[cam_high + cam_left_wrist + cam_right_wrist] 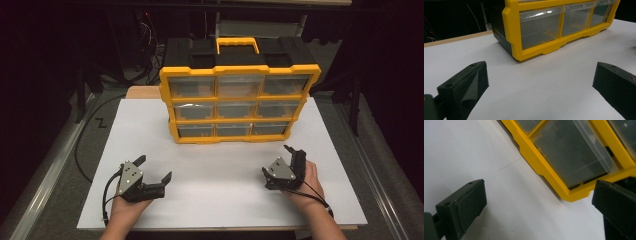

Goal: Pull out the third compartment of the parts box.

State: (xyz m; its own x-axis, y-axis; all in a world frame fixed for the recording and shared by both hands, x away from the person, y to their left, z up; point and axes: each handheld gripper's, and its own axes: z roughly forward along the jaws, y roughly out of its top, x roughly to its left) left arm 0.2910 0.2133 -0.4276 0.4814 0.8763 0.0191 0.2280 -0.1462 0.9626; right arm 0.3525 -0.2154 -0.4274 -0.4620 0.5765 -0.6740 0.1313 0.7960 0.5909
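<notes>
1. High view: a yellow-framed drawer box (239, 103) stands upright at the 12 o'clock side of the white tabletop (220, 185), its nine clear drawers facing the person, a yellow handle (237, 45) on top.
2. Left gripper (154, 167) rests near the 7 o'clock corner of the tabletop, jaws spread wide, nothing between them. The box lies toward its 1 o'clock, well apart.
3. Right gripper (278, 161) sits near 5 o'clock, tipped on its side in the hand; jaws wide, holding nothing. The box lies toward its 11 o'clock, apart.
4. Left gripper view: bottom-left drawer (541, 25) is clear glossy plastic with a glare streak; the frame is smooth moulded yellow, the side wall black. Jaw pads are matt black, wedge-shaped, slightly grainy.
5. Right gripper view: a bottom drawer (574, 152) appears tilted, see-through, dark inside; contents cannot be told. Tabletop is flat, matt white.
</notes>
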